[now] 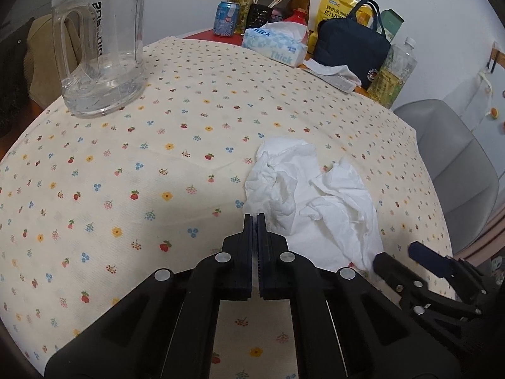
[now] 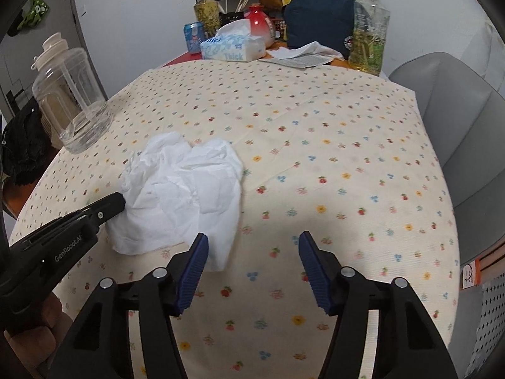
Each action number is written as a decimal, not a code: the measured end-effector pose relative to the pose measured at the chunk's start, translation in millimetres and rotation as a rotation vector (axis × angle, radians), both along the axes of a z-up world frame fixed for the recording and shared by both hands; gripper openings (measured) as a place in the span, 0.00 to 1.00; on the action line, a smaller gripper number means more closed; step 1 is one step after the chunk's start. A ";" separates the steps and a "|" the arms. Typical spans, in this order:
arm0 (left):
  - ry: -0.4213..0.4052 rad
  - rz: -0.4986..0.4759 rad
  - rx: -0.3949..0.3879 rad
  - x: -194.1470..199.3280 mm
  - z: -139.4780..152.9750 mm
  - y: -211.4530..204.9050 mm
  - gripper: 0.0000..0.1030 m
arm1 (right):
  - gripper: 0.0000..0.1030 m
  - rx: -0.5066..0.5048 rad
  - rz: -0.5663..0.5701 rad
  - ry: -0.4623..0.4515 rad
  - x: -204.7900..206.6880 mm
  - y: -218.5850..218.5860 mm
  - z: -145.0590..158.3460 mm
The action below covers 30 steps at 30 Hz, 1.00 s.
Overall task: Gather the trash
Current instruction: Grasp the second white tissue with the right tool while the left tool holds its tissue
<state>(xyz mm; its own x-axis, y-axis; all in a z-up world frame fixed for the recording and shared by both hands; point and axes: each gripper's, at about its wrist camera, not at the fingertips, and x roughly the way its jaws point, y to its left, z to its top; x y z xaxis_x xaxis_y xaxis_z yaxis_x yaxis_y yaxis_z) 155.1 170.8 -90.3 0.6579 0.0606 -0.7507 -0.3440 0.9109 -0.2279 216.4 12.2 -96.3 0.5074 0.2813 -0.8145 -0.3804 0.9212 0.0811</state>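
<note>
Tissue [image 2: 183, 195] crumpled flat, long axis toward left tongs [image 1: 256, 218]

Even, soft indoor light, moderately bright. Both views are sharp at centre, with strong fisheye bowing and dark vignetted corners. Soft shadows fall on the tablecloth [image 1: 189, 101] under each gripper. Faint highlights on the clear jug [image 1: 101, 41]. No motion blur.
</note>
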 end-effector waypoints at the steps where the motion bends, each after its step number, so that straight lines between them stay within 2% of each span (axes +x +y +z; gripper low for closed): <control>1: 0.001 -0.002 -0.001 0.2 -0.9 -1.1 0.03 | 0.47 -0.005 0.010 0.005 -0.4 2.9 -2.2; 2: 0.004 -0.006 -0.004 0.5 -1.9 -1.7 0.03 | 0.33 -0.014 0.021 0.014 -1.1 5.6 -5.5; 5: 0.007 -0.008 -0.004 0.3 -2.2 -2.7 0.03 | 0.06 -0.024 0.033 0.010 -4.0 5.8 -5.3; 7: 0.003 -0.007 -0.002 -1.0 -0.4 -3.3 0.03 | 0.01 -0.033 0.023 0.002 -6.6 2.5 -2.1; 15: -0.013 -0.011 0.011 -9.9 8.6 -10.7 0.03 | 0.02 -0.018 -0.050 -0.010 -15.3 -33.3 11.5; 19: -0.010 0.006 0.017 -10.8 7.4 -6.2 0.03 | 0.05 -0.003 -0.031 0.000 -17.3 -30.0 15.6; 20: -0.006 0.013 0.014 -10.7 5.7 -3.3 0.03 | 0.14 -0.002 -0.023 0.000 -17.7 -27.2 15.8; 21: -0.002 0.015 0.011 -10.3 3.9 -2.0 0.03 | 0.35 0.004 -0.014 -0.001 -18.4 -23.3 15.8; 23: 0.010 0.014 0.005 -8.8 -0.9 0.3 0.03 | 0.50 0.008 -0.007 -0.020 -19.7 -17.2 17.1; 29: 0.014 0.003 0.004 -6.1 -5.9 1.1 0.03 | 0.47 -0.001 0.026 0.005 -11.2 0.8 5.2; 30: 0.013 0.001 0.002 -6.0 -6.2 1.3 0.03 | 0.43 0.000 0.034 0.016 -9.2 4.2 1.1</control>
<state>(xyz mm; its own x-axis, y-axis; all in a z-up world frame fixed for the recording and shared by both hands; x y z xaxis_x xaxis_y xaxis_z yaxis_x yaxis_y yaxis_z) 149.0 172.1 -96.5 0.6477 0.0628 -0.7593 -0.3482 0.9108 -0.2217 207.2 16.4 -95.2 0.4845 0.2981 -0.8224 -0.4103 0.9078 0.0873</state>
